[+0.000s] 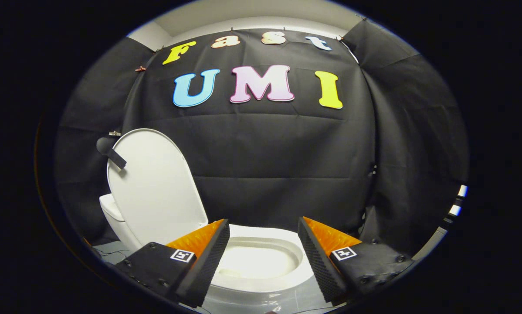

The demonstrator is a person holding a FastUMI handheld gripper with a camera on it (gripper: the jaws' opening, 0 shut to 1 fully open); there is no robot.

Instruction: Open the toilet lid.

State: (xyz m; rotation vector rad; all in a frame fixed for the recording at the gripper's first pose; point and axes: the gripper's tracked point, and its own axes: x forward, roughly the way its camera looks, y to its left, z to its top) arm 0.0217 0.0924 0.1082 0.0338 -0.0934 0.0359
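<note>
Well, from where I sit the lid (156, 187) is already up: it stands nearly upright at the far left, leaning back toward the tank (110, 209), whose pale corner peeks out behind its lower left edge. I judge it rests there on its own balance, since nothing is touching it. On its upper left rim sits a dark knob on a short strap (108, 150), most likely put there as a handle for the tongs to hook or pinch, because the smooth lid alone gives little to grab.

Moving right, the seat (267, 240) lies flat around the open bowl (256, 261), near me and just beyond the fingertips. My gripper (264, 244) hangs over the bowl with its fingers spread wide, holding nothing; the bowl shows plainly in the gap between them. The left finger (206, 257) reaches toward the foot of the lid but looks apart from it, and the right finger (320, 259) sits over the seat's right side.

Behind everything hangs the black cloth wall (287, 165), and at the far right a pale upright edge (433, 240) marks the booth's side.

I take the job as done, or very nearly.
</note>
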